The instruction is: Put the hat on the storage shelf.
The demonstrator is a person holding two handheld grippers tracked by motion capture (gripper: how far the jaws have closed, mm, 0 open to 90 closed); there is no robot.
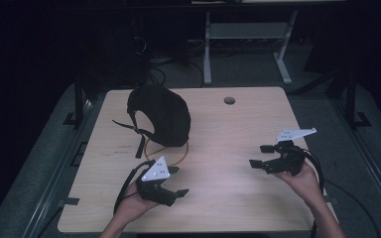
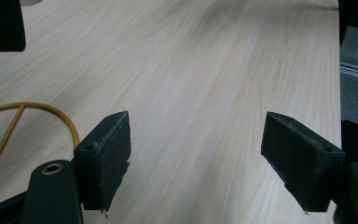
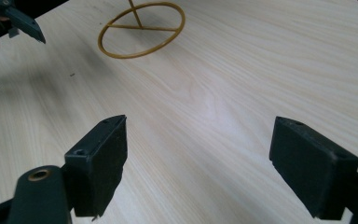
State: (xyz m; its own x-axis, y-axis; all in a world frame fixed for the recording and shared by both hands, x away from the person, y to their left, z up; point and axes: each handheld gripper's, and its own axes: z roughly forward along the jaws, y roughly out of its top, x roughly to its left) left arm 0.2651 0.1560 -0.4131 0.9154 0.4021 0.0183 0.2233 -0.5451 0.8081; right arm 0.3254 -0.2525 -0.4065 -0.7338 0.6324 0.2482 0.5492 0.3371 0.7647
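Observation:
A black fabric bag (image 1: 161, 113) with loose straps lies at the back left of the light wooden table (image 1: 228, 198). A thin yellow ring (image 1: 167, 152) with a cross bar pokes out from under the bag's near edge; the ring (image 2: 32, 108) (image 3: 142, 30) lies flat on the wood. My left gripper (image 1: 178, 181) (image 2: 196, 158) hovers just in front of the ring, jaws open, with only bare wood between them. My right gripper (image 1: 258, 155) (image 3: 198, 163) is at the right side of the table, pointing left, open and empty.
A round cable hole (image 1: 229, 100) sits near the table's back edge. Behind the table stands a grey metal frame (image 1: 207, 49) among dark cables on the floor. The left gripper's black tip (image 3: 21, 21) appears at the top left of the right gripper view.

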